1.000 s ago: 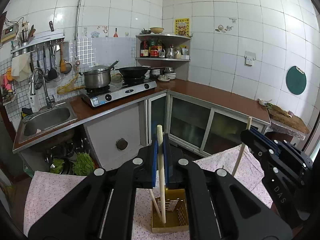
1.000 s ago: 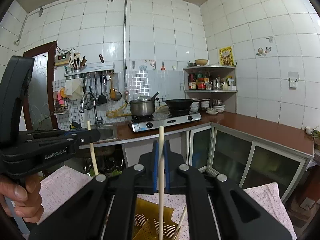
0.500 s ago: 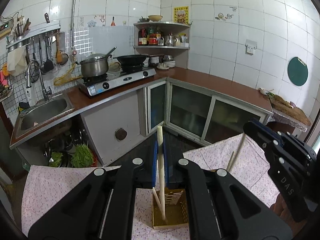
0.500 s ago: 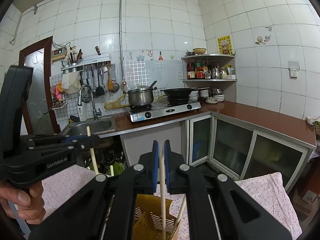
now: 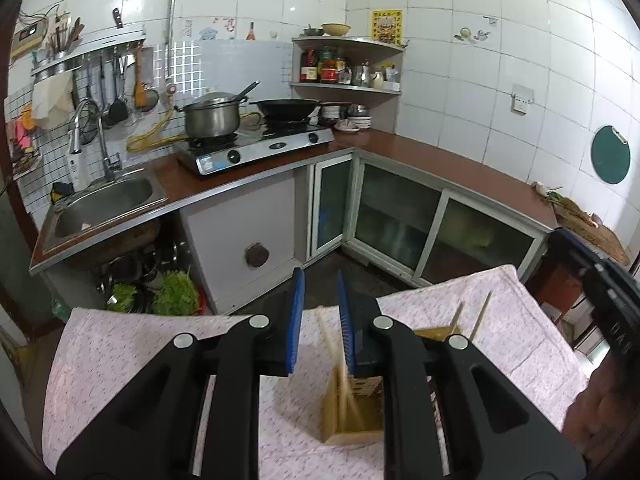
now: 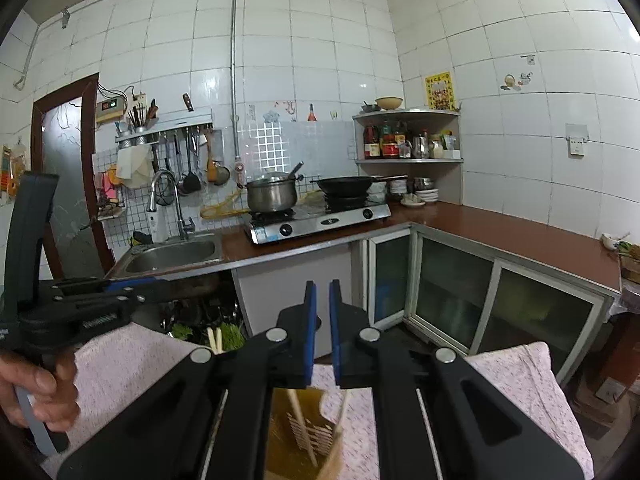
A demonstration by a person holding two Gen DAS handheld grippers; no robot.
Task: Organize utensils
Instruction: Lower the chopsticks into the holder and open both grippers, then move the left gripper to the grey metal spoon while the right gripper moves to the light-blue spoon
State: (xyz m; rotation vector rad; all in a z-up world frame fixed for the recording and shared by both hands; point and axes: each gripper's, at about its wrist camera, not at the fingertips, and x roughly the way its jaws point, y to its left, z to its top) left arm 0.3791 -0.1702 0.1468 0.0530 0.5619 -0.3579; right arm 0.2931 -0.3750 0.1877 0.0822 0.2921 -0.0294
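In the left wrist view my left gripper (image 5: 319, 280) hangs over the yellow slotted utensil holder (image 5: 352, 424). Its jaws are opening, and a blurred wooden chopstick (image 5: 334, 356) slides down between the blue pads without being pressed. Two more chopstick tips (image 5: 468, 316) stick up beyond the right finger. In the right wrist view my right gripper (image 6: 322, 286) stands above the same holder (image 6: 296, 432). Its pads are a narrow gap apart with nothing between them. A blurred chopstick (image 6: 342, 424) drops into the holder beside a leaning one (image 6: 300, 416).
The holder stands on a table under a pink flowered cloth (image 5: 140, 360). A hand (image 6: 36, 392) holds the left tool at the left edge. Beyond the table are cabinet doors (image 5: 400, 216), a sink (image 5: 104, 204), and a stove with a pot (image 5: 212, 120) and a wok.
Both grippers held upright chopsticks above the holder. The left jaws have spread and its chopstick is falling. The right chopstick has left its pads and is dropping. The left gripper has sunk.
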